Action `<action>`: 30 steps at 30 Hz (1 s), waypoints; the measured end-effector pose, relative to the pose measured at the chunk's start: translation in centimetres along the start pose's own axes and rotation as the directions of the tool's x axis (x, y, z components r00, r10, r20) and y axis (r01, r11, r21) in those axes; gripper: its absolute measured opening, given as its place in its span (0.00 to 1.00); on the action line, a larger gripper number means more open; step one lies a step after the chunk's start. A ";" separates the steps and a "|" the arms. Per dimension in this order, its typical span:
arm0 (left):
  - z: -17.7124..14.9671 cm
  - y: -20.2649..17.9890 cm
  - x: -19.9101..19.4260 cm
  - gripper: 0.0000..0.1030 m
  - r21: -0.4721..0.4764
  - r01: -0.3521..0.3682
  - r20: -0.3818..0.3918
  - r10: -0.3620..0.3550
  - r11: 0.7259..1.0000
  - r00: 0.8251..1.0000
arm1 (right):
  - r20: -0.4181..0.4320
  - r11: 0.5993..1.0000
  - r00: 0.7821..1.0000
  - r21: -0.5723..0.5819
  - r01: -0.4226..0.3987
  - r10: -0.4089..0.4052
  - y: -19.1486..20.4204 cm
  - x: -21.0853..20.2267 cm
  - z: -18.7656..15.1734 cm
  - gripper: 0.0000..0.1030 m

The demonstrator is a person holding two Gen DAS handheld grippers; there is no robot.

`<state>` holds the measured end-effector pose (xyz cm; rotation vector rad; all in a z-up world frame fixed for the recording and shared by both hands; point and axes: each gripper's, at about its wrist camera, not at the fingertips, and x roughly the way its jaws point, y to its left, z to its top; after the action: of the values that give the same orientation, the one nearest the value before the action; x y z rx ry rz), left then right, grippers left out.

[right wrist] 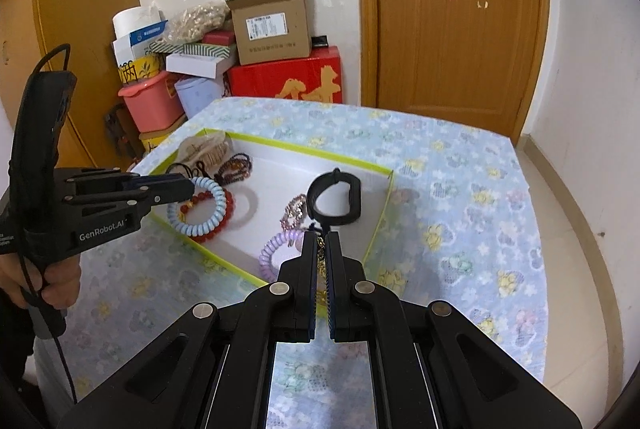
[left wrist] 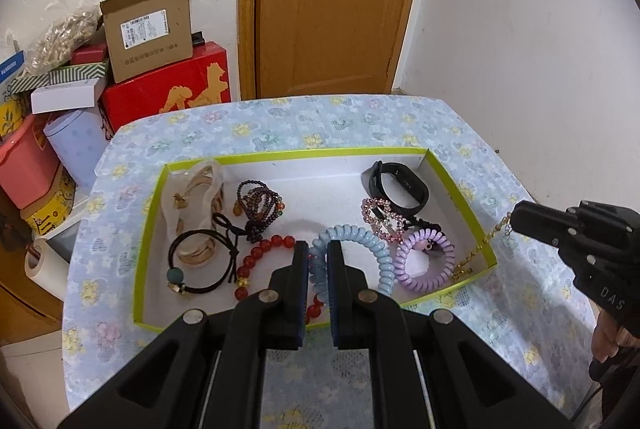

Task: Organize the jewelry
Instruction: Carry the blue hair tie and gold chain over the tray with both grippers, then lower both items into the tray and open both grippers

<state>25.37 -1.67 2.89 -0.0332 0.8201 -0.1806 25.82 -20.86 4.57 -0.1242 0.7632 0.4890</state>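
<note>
A white box lid with a lime-green rim (left wrist: 304,154) (right wrist: 316,149) sits on the flowered table. In it lie a blue coil hair tie (left wrist: 376,249) (right wrist: 218,205), a red bead bracelet (left wrist: 256,257), a purple coil tie (left wrist: 432,261) (right wrist: 272,249), a pink rhinestone clip (left wrist: 380,215), a black wristband (left wrist: 400,185) (right wrist: 352,197), dark bead bracelets (left wrist: 260,203) and black hair ties (left wrist: 200,261). My left gripper (left wrist: 318,249) (right wrist: 188,191) is shut on the blue coil tie. My right gripper (right wrist: 320,241) (left wrist: 518,219) is shut on a gold chain (left wrist: 478,249) (right wrist: 321,261) that drapes over the lid's right rim.
Cardboard and red boxes (left wrist: 160,69), a pink bin (left wrist: 24,157) and a tape roll (left wrist: 38,261) are stacked left of the table. A brown door (left wrist: 332,9) stands behind. The tablecloth (left wrist: 520,289) extends right of the lid.
</note>
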 end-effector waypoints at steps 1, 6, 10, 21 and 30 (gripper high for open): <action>0.0 0.0 0.3 0.09 -0.001 0.002 -0.003 -0.002 1.000 1.000 | -0.005 1.000 1.000 0.002 -0.001 0.001 -0.1 0.3 -0.1 0.03; 0.0 -0.1 1.6 0.09 -0.002 0.011 -0.018 -0.011 1.000 1.000 | -0.035 1.000 0.999 0.014 -0.006 0.006 -0.5 1.8 -0.5 0.03; 0.0 -0.2 2.5 0.09 0.002 0.015 -0.027 -0.014 1.000 1.000 | -0.060 1.000 0.998 0.023 -0.014 0.016 -0.9 3.0 -0.9 0.03; -0.3 -0.3 4.3 0.09 0.013 0.017 -0.050 -0.017 1.000 0.999 | -0.111 0.999 0.993 0.036 -0.033 0.037 -1.2 5.3 -1.4 0.03; -0.5 -0.4 5.1 0.09 0.018 0.017 -0.067 -0.015 1.000 0.998 | -0.121 0.998 0.991 0.040 -0.053 0.058 -1.1 5.5 -1.2 0.13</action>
<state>28.37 -2.88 -1.11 -0.0166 0.8851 -0.2053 28.94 -20.06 -0.21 -0.0999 0.8973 0.5235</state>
